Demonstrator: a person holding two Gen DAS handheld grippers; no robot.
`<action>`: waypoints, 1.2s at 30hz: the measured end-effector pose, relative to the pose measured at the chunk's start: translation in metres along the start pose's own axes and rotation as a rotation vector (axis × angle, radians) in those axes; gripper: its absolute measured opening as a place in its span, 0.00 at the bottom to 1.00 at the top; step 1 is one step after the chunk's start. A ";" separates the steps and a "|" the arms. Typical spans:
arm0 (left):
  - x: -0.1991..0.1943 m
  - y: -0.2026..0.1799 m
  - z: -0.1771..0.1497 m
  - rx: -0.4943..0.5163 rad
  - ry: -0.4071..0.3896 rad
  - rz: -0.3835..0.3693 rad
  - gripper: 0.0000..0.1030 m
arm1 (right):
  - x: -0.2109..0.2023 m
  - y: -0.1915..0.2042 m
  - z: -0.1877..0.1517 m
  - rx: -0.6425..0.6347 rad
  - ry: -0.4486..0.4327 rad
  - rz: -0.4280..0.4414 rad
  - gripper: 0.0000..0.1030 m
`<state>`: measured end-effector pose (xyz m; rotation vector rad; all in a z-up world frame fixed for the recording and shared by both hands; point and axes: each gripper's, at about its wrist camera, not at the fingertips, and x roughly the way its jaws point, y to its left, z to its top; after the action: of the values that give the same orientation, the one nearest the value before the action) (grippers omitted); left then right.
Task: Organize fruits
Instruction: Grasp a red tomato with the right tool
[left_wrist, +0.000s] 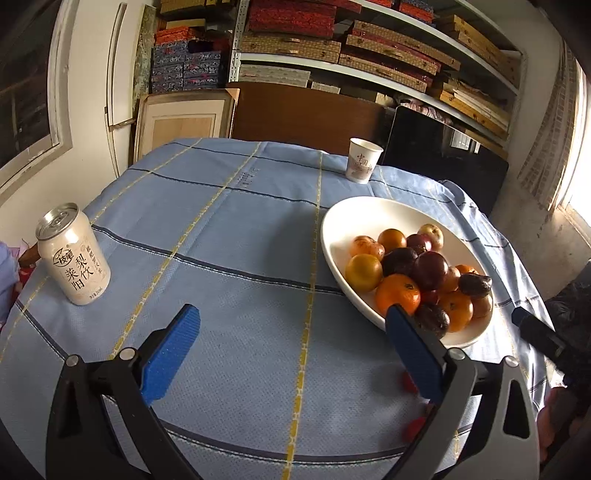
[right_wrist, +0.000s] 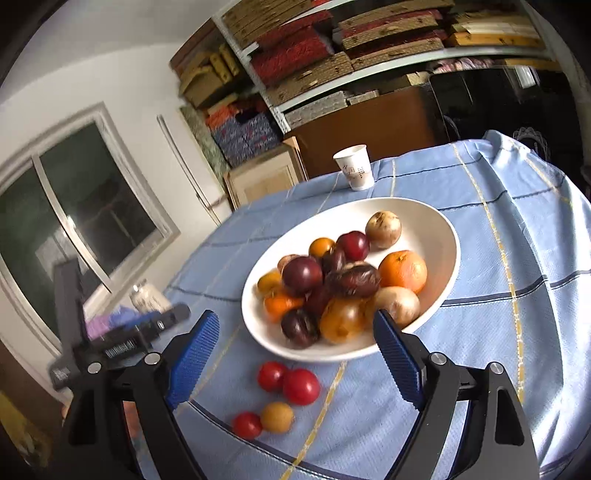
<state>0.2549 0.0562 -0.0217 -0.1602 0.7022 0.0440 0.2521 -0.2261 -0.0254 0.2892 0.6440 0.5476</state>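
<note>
Right wrist view: open right claw (right_wrist: 295, 345) near fruit-filled bowl (right_wrist: 439, 221).

A storeroom in use as a living space: metal shelves (left_wrist: 388, 62) stacked with flat patterned boxes (left_wrist: 291, 16), boards (left_wrist: 184, 118) leaning on the wall, a window (right_wrist: 85, 214), and a surface under a blue checked cloth (left_wrist: 240, 236).
</note>
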 end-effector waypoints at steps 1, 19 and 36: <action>0.000 0.000 0.000 0.005 0.003 0.005 0.96 | 0.001 0.004 -0.002 -0.023 0.004 -0.018 0.84; 0.004 -0.009 -0.002 0.072 0.016 0.083 0.96 | 0.012 0.024 -0.026 -0.104 0.148 -0.058 0.51; 0.004 -0.012 -0.004 0.091 0.025 0.087 0.96 | 0.045 0.023 -0.039 -0.126 0.249 -0.110 0.41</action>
<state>0.2565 0.0434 -0.0253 -0.0431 0.7345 0.0928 0.2477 -0.1783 -0.0675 0.0662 0.8571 0.5200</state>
